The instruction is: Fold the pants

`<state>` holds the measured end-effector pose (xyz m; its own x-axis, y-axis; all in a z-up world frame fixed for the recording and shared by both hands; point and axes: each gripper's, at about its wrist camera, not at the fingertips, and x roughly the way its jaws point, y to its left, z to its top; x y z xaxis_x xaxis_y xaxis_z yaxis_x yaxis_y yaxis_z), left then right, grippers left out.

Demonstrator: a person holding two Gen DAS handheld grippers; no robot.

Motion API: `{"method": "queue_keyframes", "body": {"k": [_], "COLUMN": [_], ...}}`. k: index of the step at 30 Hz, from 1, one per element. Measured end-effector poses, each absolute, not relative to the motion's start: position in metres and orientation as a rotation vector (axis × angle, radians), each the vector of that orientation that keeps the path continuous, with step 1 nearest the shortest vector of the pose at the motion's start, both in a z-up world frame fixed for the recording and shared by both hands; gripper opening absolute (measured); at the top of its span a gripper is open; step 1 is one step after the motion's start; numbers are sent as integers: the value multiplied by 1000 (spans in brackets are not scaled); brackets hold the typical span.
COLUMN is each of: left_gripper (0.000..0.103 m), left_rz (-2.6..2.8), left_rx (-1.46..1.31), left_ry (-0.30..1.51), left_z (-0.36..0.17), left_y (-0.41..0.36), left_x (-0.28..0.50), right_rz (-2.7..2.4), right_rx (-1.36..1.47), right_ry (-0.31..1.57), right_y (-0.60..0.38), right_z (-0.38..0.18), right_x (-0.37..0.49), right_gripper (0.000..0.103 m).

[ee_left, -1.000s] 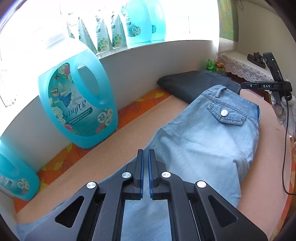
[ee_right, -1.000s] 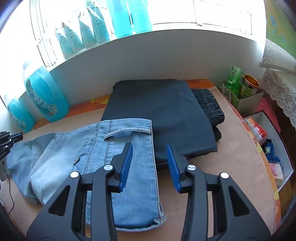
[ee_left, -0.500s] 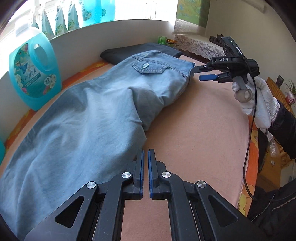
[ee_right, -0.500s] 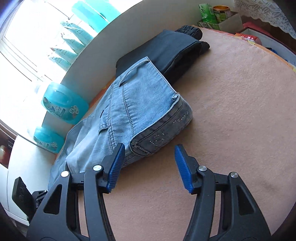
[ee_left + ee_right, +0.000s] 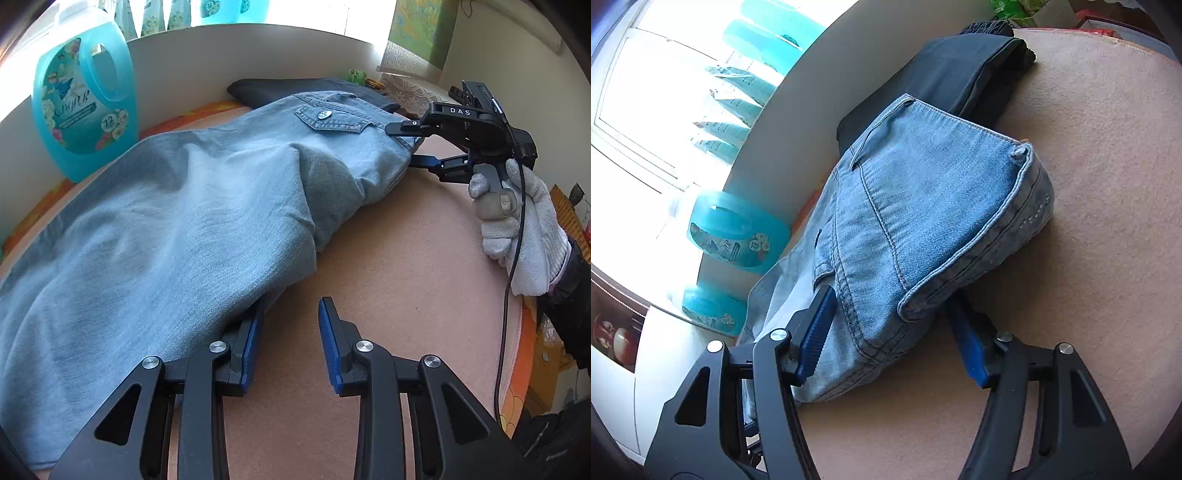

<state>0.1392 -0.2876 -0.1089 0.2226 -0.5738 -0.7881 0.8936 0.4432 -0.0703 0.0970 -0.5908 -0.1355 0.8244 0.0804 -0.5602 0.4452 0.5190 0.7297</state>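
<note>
Light blue jeans point(image 5: 192, 221) lie across the tan table point(image 5: 406, 266), soft but thick, best gripped at waistband and leg edge; the right gripper point(image 5: 890, 332) straddles the waistband, closing, while the left gripper point(image 5: 290, 343) has just parted, empty.

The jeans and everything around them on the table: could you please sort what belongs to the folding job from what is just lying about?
Belongs to the job:
- light blue jeans
- left hand-held gripper
- right hand-held gripper

Just lying about:
- folded dark trousers
- turquoise detergent bottle
- green carton
</note>
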Motion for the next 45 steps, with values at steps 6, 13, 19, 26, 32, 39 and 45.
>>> {"method": "queue_keyframes", "body": {"k": [6,13,19,26,32,39,45], "left_gripper": [42,45,45,45,45,51,51], "left_rz": [-1061,-1119,-1245,-1261,-1181,-1143,-951], "left_rx": [400,398,423,447,469,648,790], "left_ry": [748,769,753,671,555,582,490], "left_z": [-94,-101,-100,-86,-58,-94,-120], "left_y": [-288,-305,-323,-318,-295,-348,-372], "left_x": [145,138,119,103,101,84,76], "right_rz": [-204,-223,-269,-304,-295,-273,-261], "right_rx": [965,804,803,856,834,868,861], "right_ry": [480,470,527,588,584,573,573], "right_y": [-591,-582,-584,-600,-599,-600,-599], "right_z": [-95,-38,-50,-85,-80,-69,-63], "right_x": [100,118,108,87,88,91,96], "right_gripper": [23,18,18,18,18,18,18]}}
